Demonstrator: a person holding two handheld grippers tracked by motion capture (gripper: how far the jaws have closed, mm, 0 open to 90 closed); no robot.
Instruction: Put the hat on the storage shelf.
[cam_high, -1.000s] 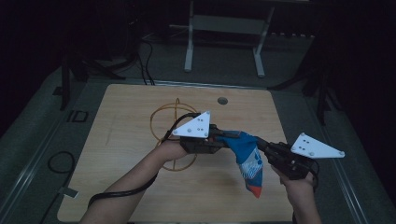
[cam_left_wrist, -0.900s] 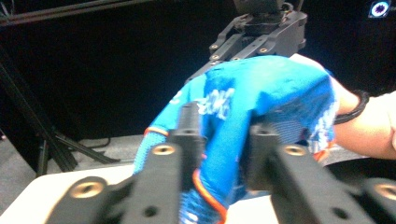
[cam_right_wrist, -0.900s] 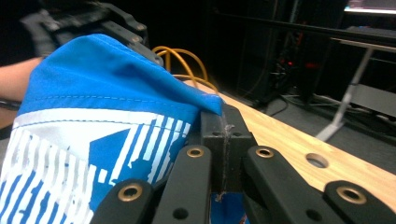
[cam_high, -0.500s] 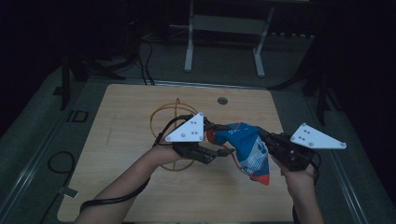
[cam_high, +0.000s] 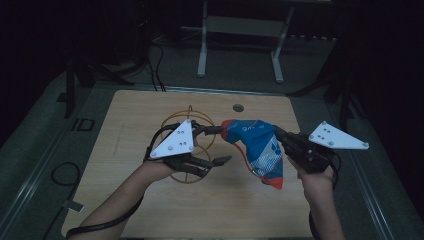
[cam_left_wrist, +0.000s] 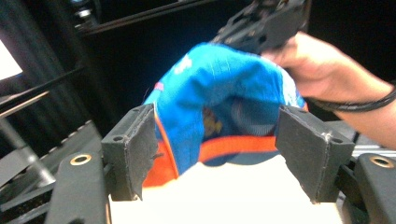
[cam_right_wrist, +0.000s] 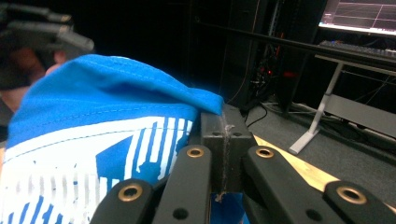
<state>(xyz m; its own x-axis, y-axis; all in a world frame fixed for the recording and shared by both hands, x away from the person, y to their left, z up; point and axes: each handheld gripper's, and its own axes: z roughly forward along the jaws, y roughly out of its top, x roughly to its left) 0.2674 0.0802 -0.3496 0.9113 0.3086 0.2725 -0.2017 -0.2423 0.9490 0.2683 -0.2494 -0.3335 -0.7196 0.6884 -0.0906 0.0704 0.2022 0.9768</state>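
Blue sock (cam_high: 260, 147) pinched in right fingers (cam_right_wrist: 223, 140), before spread left fingers (cam_left_wrist: 133, 149).

Dim lab or test room. Bare wooden table (cam_high: 150, 210) with a cable hole (cam_high: 238, 107), set on grey floor (cam_high: 30, 165). Loose cables (cam_high: 155, 55) trail behind it. White desk frame (cam_high: 240, 30) at the back. Lit monitor (cam_right_wrist: 359, 14) and a keyboard (cam_right_wrist: 355, 49) beside dark equipment racks (cam_right_wrist: 275, 51).
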